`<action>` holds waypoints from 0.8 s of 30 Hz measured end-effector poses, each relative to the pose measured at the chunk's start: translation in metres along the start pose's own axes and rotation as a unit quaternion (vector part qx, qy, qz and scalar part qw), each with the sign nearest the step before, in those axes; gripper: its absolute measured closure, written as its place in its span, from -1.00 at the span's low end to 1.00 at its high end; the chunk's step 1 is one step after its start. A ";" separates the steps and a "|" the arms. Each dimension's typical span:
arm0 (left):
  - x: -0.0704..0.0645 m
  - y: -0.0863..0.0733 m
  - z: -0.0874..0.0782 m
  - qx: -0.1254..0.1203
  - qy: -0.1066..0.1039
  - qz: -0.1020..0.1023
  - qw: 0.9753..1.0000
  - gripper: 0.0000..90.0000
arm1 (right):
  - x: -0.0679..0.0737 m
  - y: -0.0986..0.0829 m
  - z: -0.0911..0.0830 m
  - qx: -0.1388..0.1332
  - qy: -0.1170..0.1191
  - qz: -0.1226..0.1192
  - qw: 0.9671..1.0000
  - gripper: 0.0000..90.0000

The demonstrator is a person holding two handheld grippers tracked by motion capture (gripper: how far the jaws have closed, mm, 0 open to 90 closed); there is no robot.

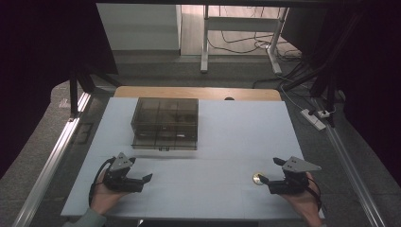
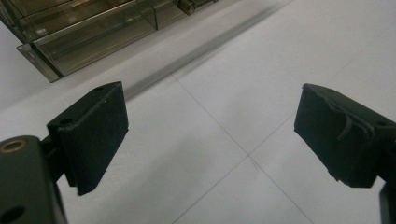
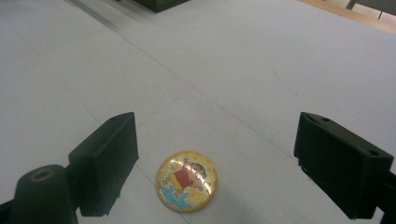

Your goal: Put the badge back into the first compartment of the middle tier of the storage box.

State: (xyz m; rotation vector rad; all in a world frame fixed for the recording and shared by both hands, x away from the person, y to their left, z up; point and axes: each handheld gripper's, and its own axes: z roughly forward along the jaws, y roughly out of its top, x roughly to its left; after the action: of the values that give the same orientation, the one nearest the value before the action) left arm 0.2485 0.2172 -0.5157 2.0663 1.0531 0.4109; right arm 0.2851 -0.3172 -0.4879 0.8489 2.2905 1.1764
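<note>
A person at a pale grey table point(image 1: 227, 142) holds a gripper in each hand, with a small round badge point(image 1: 257, 178) lying flat on the surface near the front right. The right gripper point(image 1: 272, 176) hovers just beside the badge, its jaws spread wide. In the right gripper view the badge point(image 3: 187, 180), gold-rimmed with a cartoon figure on its domed face, sits between the two black jaws but nearer the left one, touching neither. The left gripper point(image 1: 142, 176) rests low over the table at the front left, jaws also wide apart with nothing between them, well apart from the badge. Behind it stands a smoky clear plastic drawer box point(image 1: 164, 123), whose lower front corner appears in the left gripper view point(image 2: 88, 35); its drawers look closed, though the dim light makes that hard to confirm.

The step in hand appears to be the approach for picking up the badge. The next move likely calls for centring the right jaws around it, lowering until the pads reach the table, and closing gently on its thin edge. Being low and domed, the badge may slip or skid from a hurried squeeze. The drawer box may be its destination.
</note>
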 end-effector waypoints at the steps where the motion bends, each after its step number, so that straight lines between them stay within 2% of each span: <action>1: 0.000 0.000 0.000 0.001 0.000 0.000 1.000 -0.78 | 0.000 0.002 0.000 0.004 -0.002 0.000 1.000 -0.69; 6: 0.000 0.000 0.001 0.003 0.000 0.001 1.000 -0.78 | -0.001 0.011 0.001 0.026 -0.001 0.002 1.000 -0.68; 7: 0.000 0.000 0.001 0.003 0.000 0.000 1.000 -0.78 | -0.001 0.014 0.002 0.041 -0.001 0.001 0.999 -0.66; 8: 0.000 0.000 0.001 0.003 0.000 0.000 1.000 -0.78 | -0.001 0.014 0.002 0.041 -0.001 0.001 0.999 -0.66; 9: 0.000 0.000 0.002 0.004 0.000 0.001 1.000 -0.78 | -0.001 0.017 0.005 0.058 0.003 0.004 0.998 -0.65; 12: 0.000 0.000 0.002 0.005 0.000 0.002 1.000 -0.78 | -0.001 0.018 0.009 0.073 0.006 0.001 0.997 -0.65; 15: -0.001 0.000 0.002 0.006 -0.001 0.003 1.000 -0.78 | 0.001 0.024 0.019 0.117 0.012 -0.011 0.993 -0.65; 17: -0.001 0.000 0.002 0.006 -0.001 0.003 1.000 -0.78 | 0.002 0.026 0.021 0.125 0.014 -0.010 0.992 -0.64; 19: -0.001 0.000 0.002 0.006 -0.001 0.002 1.000 -0.78 | 0.004 0.031 0.028 0.150 0.018 -0.019 0.988 -0.63; 21: -0.001 0.000 0.003 0.007 -0.001 0.002 1.000 -0.78 | 0.005 0.033 0.030 0.158 0.018 -0.021 0.987 -0.62; 24: -0.001 0.000 0.003 0.007 -0.002 0.002 1.000 -0.78 | 0.007 0.036 0.037 0.184 0.022 -0.028 0.982 -0.59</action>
State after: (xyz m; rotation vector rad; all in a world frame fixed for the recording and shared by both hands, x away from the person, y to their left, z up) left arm 0.2490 0.2148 -0.5176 2.0814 1.0524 0.4011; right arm 0.3145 -0.2756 -0.4788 0.8853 2.5958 0.7633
